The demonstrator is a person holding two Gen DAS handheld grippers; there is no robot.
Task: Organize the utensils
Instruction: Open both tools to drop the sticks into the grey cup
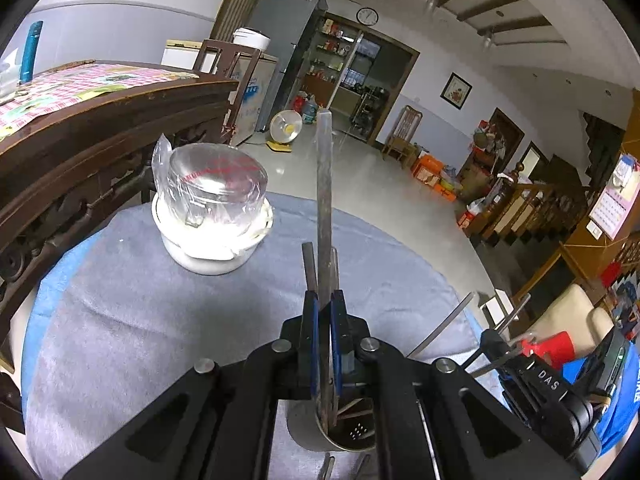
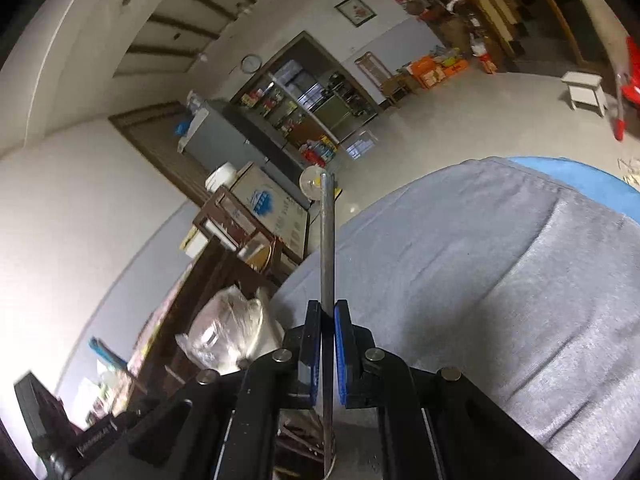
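Steel utensil handles run straight along both claws, left claw (image 1: 325, 300) and right claw (image 2: 328, 308) each clamped on one, holder cup (image 1: 320, 428) directly beneath.

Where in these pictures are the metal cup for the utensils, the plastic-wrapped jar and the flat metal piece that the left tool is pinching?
metal utensil cup (image 1: 304, 428), left wrist view, outer wall.
plastic-wrapped jar (image 1: 218, 180), left wrist view, top.
flat metal utensil handle (image 1: 324, 184), left wrist view, mid-shaft.
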